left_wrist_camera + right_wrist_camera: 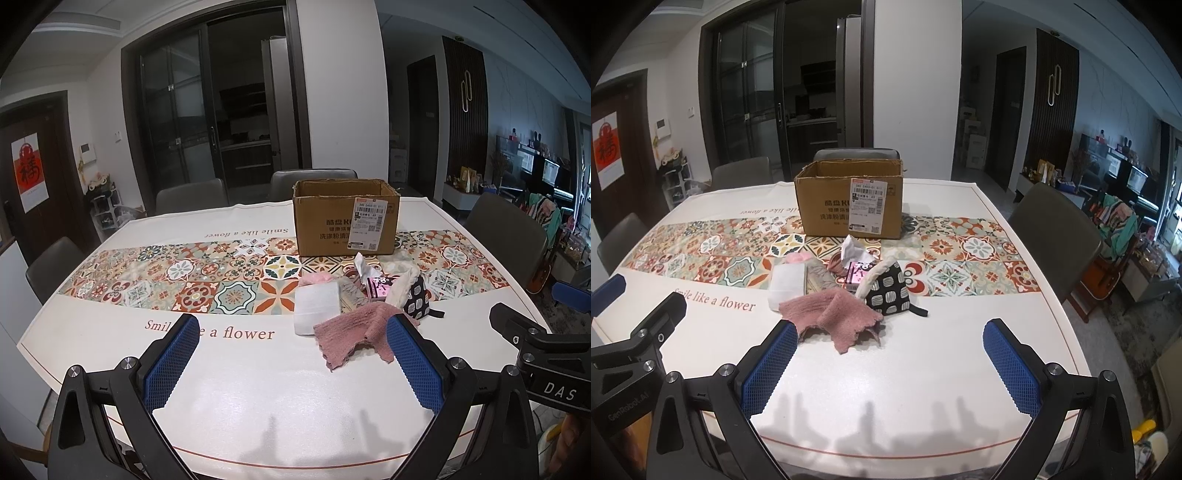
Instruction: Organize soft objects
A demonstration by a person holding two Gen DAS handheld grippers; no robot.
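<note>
A pile of soft items lies mid-table in front of an open cardboard box point(345, 218) point(849, 199). A crumpled pink cloth point(354, 328) point(834, 314) is nearest me. Behind it lie a white folded pack point(317, 308) point(786, 284), a black-and-white patterned pouch point(417, 301) point(888, 290), a pink tissue packet point(380, 288) point(857, 275) and a fluffy pink item point(314, 277) point(798, 257). My left gripper point(291, 360) hovers open over the near table, left of the cloth. My right gripper point(890, 363) is open too, just short of the cloth. Neither holds anything.
The table point(240, 387) point(942, 350) has a white cover with a tiled floral band. Grey chairs point(190, 197) point(1052, 229) stand around it. The right gripper's body point(535, 347) shows at the left view's right edge, the left gripper's body point(639, 339) at the right view's left.
</note>
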